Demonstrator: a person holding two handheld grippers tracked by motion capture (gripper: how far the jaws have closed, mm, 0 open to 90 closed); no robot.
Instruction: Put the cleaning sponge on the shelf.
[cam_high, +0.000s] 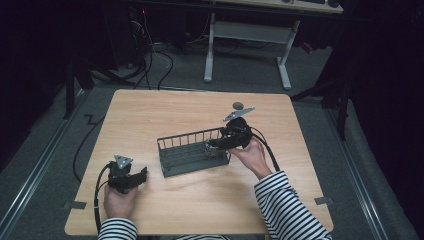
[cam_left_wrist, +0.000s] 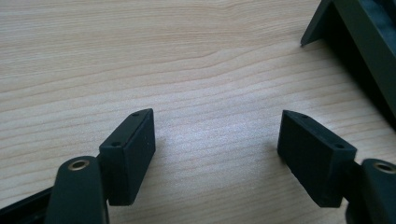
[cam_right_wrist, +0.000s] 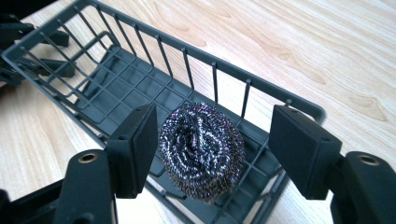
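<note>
Steel-wool scrubber, round, coiled silvery-dark wire w/ glints, lies in the right end of a dark grey wire basket mid-table; in the high view it's a small blur at. Right gripper reaches over the basket's right end, jaws spread wide, one each side of the scrubber; left pad just beside it, right pad apart. Left gripper near the table's near-left corner, jaws wide apart, nothing btwn them but bare wood; basket corner cut off at frame edge. Light wood table; grey floor, cables, white desk legs beyond, surroundings dark.
</note>
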